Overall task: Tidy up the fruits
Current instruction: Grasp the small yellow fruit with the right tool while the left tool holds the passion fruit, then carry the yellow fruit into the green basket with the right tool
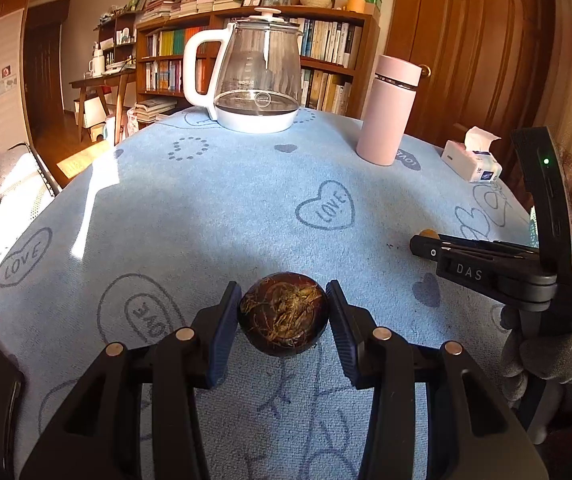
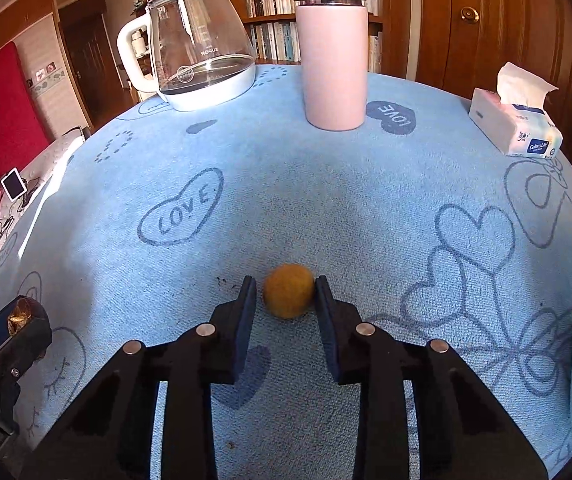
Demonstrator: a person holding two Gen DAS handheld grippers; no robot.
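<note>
"LOVE" hearts are printed across the blue cloth (image 1: pixel 213 216) on the tabletop. The kettle (image 1: pixel 251 76) reads "SUPOR", the tissue pack (image 2: pixel 516 128) "Color&Life", and the right gripper (image 1: pixel 426 240) "DAS". The left gripper (image 1: pixel 283 312) has its jaws pinching a dark brown round fruit (image 1: pixel 283 314) with dry tan fibres, just over the cloth. The right gripper's jaws flank a small, dull yellow-orange fruit (image 2: pixel 289 290) on the cloth; whether they grip it is unclear.

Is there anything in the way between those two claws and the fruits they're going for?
Nothing visible. The dark fruit already sits between the left gripper's fingers, and the yellow fruit sits between the right gripper's fingers. The kettle, bottle and tissues stand farther back on the table.
</note>
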